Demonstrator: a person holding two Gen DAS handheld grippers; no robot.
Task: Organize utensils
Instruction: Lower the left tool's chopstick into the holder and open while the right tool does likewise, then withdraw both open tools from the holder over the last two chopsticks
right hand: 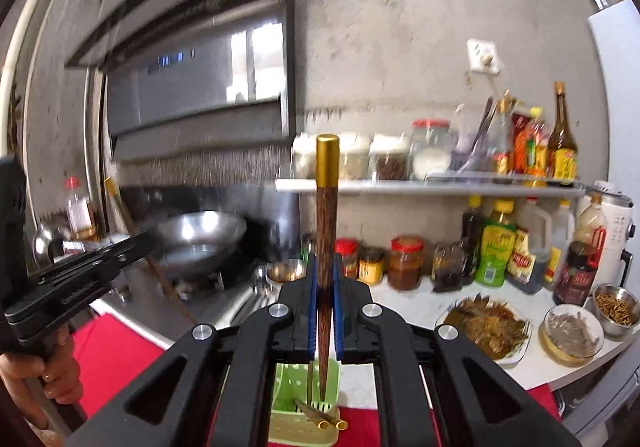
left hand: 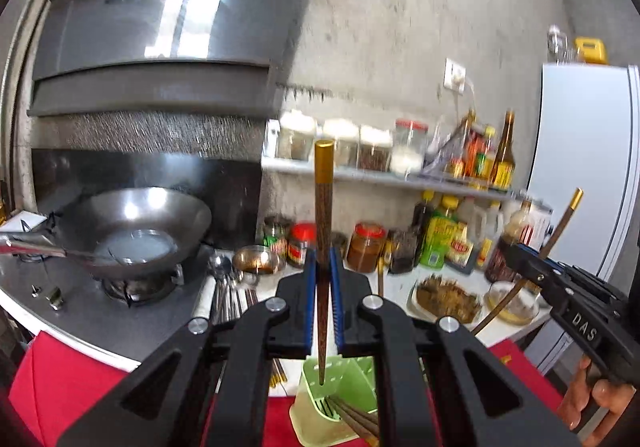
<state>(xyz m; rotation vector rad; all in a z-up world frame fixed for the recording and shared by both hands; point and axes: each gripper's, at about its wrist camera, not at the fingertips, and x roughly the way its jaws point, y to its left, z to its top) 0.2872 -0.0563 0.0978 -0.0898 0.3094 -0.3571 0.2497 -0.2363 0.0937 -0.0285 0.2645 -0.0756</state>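
My left gripper (left hand: 323, 263) is shut on a brown wooden chopstick with a gold cap (left hand: 323, 207), held upright, tip down over a green utensil holder (left hand: 352, 375) that holds other chopsticks. My right gripper (right hand: 325, 267) is shut on a second gold-capped chopstick (right hand: 326, 215), also upright, its tip above the same green holder (right hand: 288, 387), where two gold-capped chopsticks lie. The right gripper also shows at the right of the left wrist view (left hand: 532, 259), and the left gripper at the left of the right wrist view (right hand: 132, 243).
A wok (left hand: 136, 227) sits on the stove at left. Loose spoons and chopsticks (left hand: 228, 287) lie on the counter. Jars and sauce bottles (right hand: 496, 247) line the wall and shelf. Plates and bowls of food (right hand: 484, 323) stand at right. A red cloth (right hand: 116, 351) hangs below.
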